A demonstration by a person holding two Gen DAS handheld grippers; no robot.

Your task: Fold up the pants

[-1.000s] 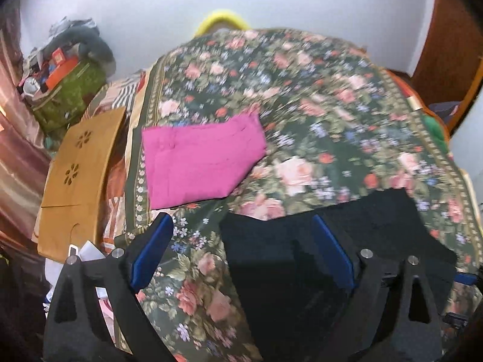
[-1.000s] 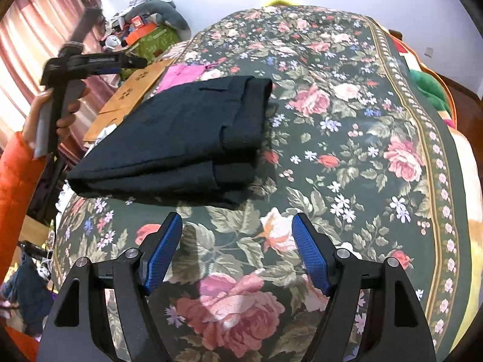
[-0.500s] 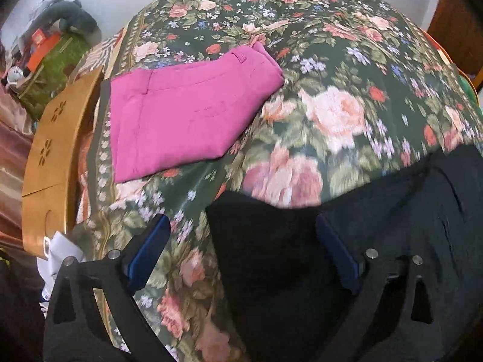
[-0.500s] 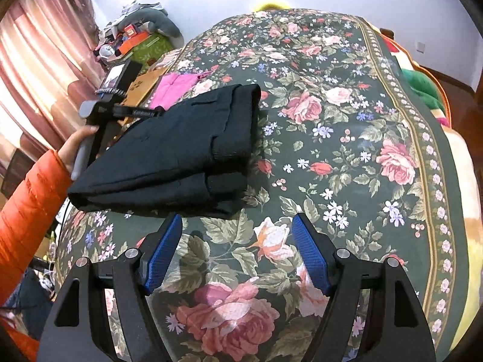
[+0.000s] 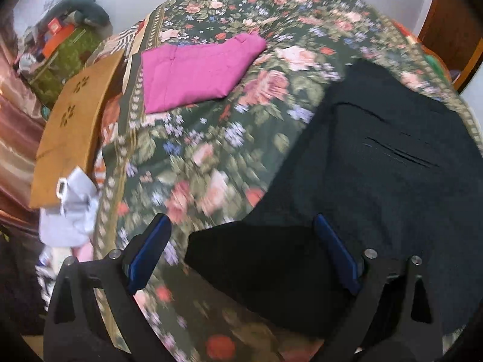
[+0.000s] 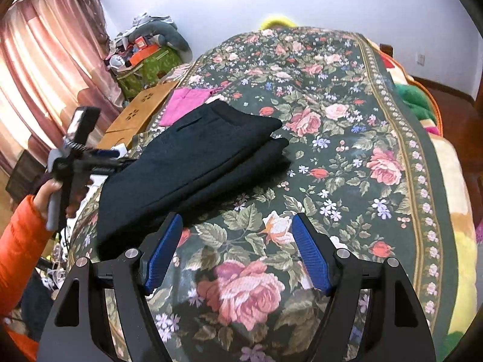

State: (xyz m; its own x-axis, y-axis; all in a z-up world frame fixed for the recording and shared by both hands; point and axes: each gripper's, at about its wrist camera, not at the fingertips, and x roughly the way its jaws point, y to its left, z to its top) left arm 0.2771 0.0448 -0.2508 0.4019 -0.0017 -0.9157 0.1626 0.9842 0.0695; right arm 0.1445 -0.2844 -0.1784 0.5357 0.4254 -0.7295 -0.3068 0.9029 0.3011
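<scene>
Pink folded pants (image 5: pixel 196 74) beyond black pants (image 5: pixel 377 163)

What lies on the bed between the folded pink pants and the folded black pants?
Nothing but bare floral bedspread. The left wrist view shows it: the pink pants and the black pants lie apart with only the cover between them.

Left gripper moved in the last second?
Yes. In the right wrist view the left gripper has come down from level with the curtain to the near edge of the black pants, jaws open.
</scene>
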